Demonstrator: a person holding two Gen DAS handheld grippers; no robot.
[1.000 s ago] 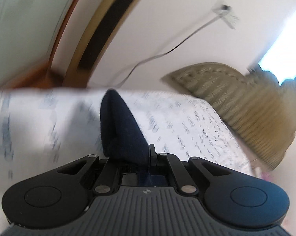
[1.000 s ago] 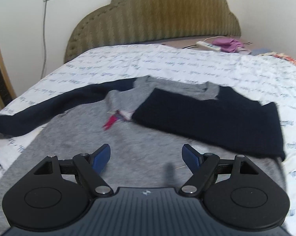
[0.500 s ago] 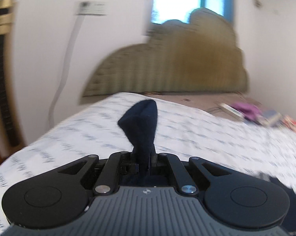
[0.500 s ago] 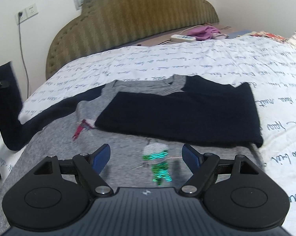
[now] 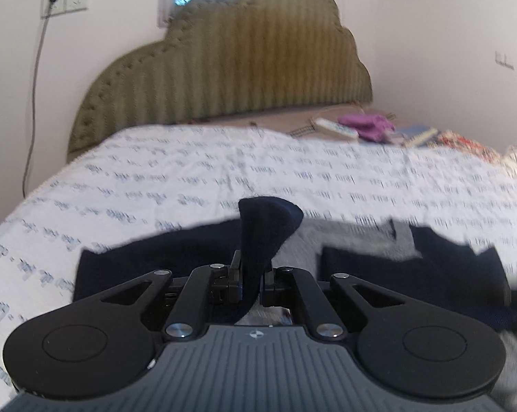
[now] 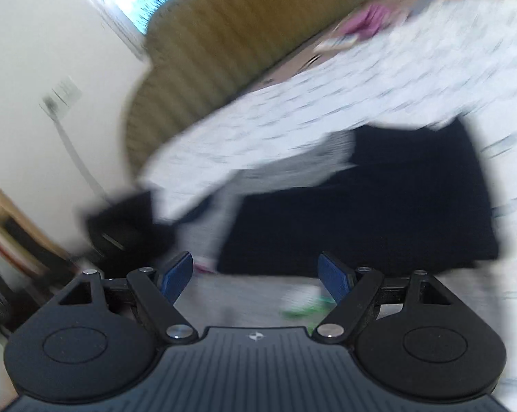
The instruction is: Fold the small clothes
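Observation:
A small grey sweater with navy sleeves (image 5: 361, 243) lies on the bed's white printed sheet (image 5: 189, 185). My left gripper (image 5: 251, 281) is shut on the end of the navy left sleeve (image 5: 265, 226), which stands up in a fold between the pads, above the sweater. In the right wrist view the picture is blurred and tilted; the other navy sleeve (image 6: 378, 202) lies folded across the grey body (image 6: 244, 295). My right gripper (image 6: 256, 274) hangs open over the grey front with nothing between its blue pads (image 6: 177, 274). The left gripper shows there as a dark blur (image 6: 127, 223).
An olive padded headboard (image 5: 224, 68) stands at the far end of the bed. A purple cloth (image 5: 364, 125), a white remote and books lie at the far right. A wall socket with a cable (image 5: 57, 1) is at the upper left.
The left gripper has swung right with the navy sleeve, from the bed's left edge to over the sweater, and rolled level. The right gripper's view has tilted and drifted right, staying open.

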